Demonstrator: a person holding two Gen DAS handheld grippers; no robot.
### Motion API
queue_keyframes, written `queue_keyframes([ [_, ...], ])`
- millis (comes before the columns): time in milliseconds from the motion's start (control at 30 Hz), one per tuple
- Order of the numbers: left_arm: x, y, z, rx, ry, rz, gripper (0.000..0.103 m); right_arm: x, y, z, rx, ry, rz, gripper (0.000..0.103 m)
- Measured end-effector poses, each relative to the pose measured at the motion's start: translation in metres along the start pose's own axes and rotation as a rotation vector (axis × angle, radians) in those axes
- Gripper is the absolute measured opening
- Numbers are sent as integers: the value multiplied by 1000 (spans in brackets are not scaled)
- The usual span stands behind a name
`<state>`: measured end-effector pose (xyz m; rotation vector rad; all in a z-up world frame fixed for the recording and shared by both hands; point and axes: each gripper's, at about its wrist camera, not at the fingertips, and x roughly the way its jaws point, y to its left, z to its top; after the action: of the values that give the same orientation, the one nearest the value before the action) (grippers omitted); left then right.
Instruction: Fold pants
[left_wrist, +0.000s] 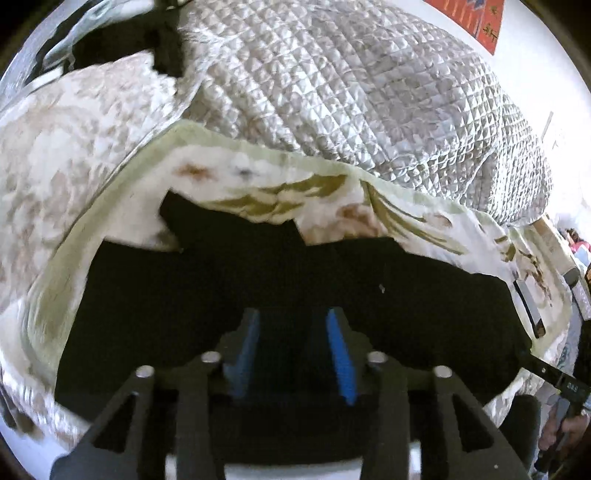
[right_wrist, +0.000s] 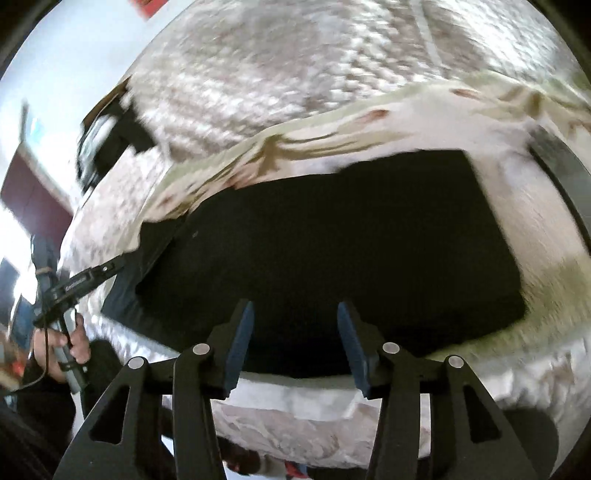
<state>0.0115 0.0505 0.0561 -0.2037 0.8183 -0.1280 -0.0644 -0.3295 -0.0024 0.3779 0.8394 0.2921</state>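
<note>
Black pants (left_wrist: 280, 280) fill the lower middle of the left wrist view, spread flat on a bed whose floral sheet (left_wrist: 258, 184) shows cream with olive and rust marks along the garment's far edge from 10 to 2 o'clock. Beyond the sheet, a silvery quilted blanket (left_wrist: 351, 81) is heaped from 11 to 2 o'clock. The left gripper (left_wrist: 293, 354) hangs over the near part of the pants, its blue-padded fingers (left_wrist: 341, 354) spread apart with only dark cloth visible in the gap and nothing clamped. At 4 o'clock the tip of the other tool reaches the pants' edge, and a red poster (left_wrist: 480, 22) hangs on the wall at 1 o'clock. In the right wrist view, blurred by motion, the pants (right_wrist: 332, 251) lie as a broad dark slab across the centre, with a narrower strip trailing out toward 9 o'clock, where the left gripper (right_wrist: 110, 267) has its tip at that strip; whether it pinches cloth there cannot be told from this side. The person's left hand (right_wrist: 62, 347) grips that tool's handle at 8 o'clock. The right gripper (right_wrist: 295, 343) sits at the near hem, fingers (right_wrist: 240, 343) parted and empty, the bed's pale edge showing between them. The quilted blanket (right_wrist: 295, 74) rises at 12 o'clock.
</note>
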Motion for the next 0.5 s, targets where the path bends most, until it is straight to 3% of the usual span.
queue_keyframes([
  [200,44,-25,16,69,42,25,45,-13,-42,-5,189,-42,-70,48],
  [300,63,-30,20,84,62,49,45,-12,-57,-6,259,-51,-55,48],
  [500,87,-31,21,112,95,94,45,-11,-62,-6,299,-70,-55,48],
])
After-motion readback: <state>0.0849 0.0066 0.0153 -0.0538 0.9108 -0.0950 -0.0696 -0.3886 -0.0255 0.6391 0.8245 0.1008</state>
